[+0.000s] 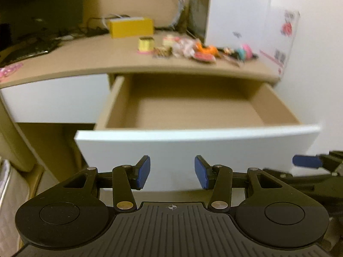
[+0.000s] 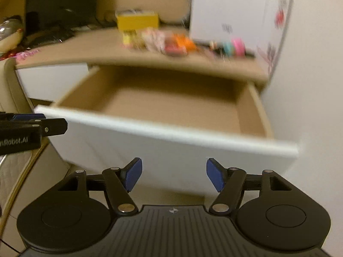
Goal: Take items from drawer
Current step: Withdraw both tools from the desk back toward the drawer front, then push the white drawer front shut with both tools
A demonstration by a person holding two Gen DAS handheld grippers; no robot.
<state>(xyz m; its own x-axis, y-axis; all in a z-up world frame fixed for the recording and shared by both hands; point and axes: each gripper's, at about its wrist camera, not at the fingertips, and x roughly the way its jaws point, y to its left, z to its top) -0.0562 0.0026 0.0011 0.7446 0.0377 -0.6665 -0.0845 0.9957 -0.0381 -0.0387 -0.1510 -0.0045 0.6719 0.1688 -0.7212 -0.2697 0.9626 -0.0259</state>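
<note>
The drawer [image 1: 199,137] is pulled out under the tan desk, with a white front and a bare tan inside [image 1: 193,111]; nothing shows in it. Small colourful items [image 1: 193,49] lie in a row on the desktop above it, seen blurred as items [image 2: 182,42] in the right wrist view. My left gripper [image 1: 172,172] is open in front of the drawer front, holding nothing. My right gripper [image 2: 173,175] is open too, below the drawer front [image 2: 171,147]. The right gripper's blue fingertip [image 1: 306,161] shows at the left view's right edge.
A yellow box [image 1: 130,26] and cables sit at the back of the desktop [image 1: 85,60]. A white carton [image 1: 278,27] stands at the right against a white wall. A second white drawer front [image 1: 55,98] is to the left. A pale chair edge [image 2: 12,90] is at left.
</note>
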